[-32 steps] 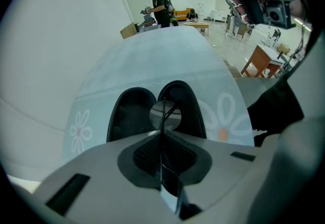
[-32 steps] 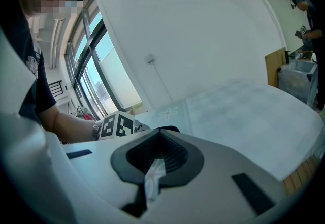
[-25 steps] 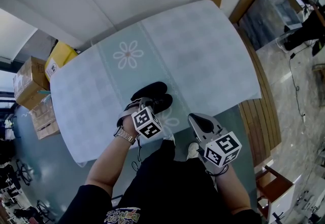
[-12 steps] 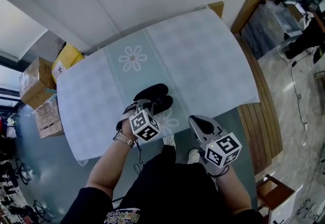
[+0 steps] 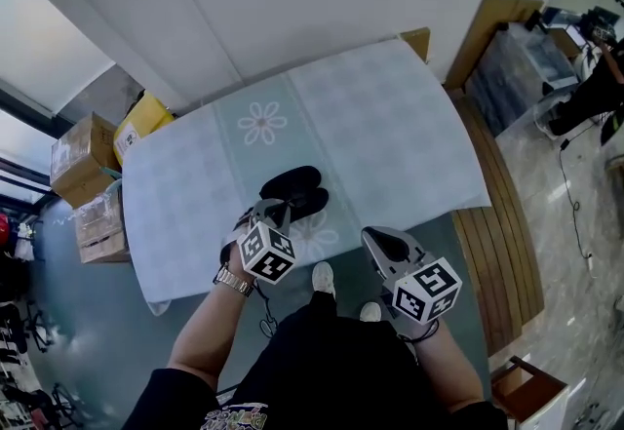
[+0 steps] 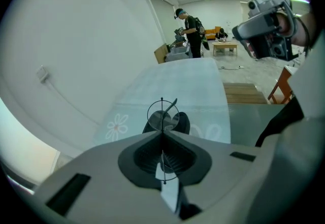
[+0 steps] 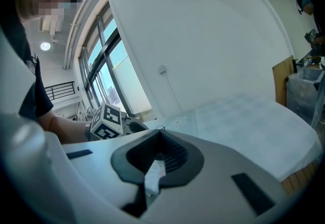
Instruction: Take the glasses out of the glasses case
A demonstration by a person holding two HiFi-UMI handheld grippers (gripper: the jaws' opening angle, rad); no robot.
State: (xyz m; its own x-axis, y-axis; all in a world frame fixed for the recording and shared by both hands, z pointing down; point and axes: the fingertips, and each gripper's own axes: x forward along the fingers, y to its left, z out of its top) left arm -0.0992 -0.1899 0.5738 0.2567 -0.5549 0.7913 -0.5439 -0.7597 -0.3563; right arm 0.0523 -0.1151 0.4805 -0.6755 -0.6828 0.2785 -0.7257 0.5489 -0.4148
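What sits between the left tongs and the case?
The glasses: the left tongs are shut on their frame, with one round lens before the black case, as the left gripper view shows.

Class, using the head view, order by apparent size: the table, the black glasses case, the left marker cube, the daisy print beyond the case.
1. table
2. glasses case
3. left marker cube and daisy print: alike; cube is nearer the camera, so unranked.
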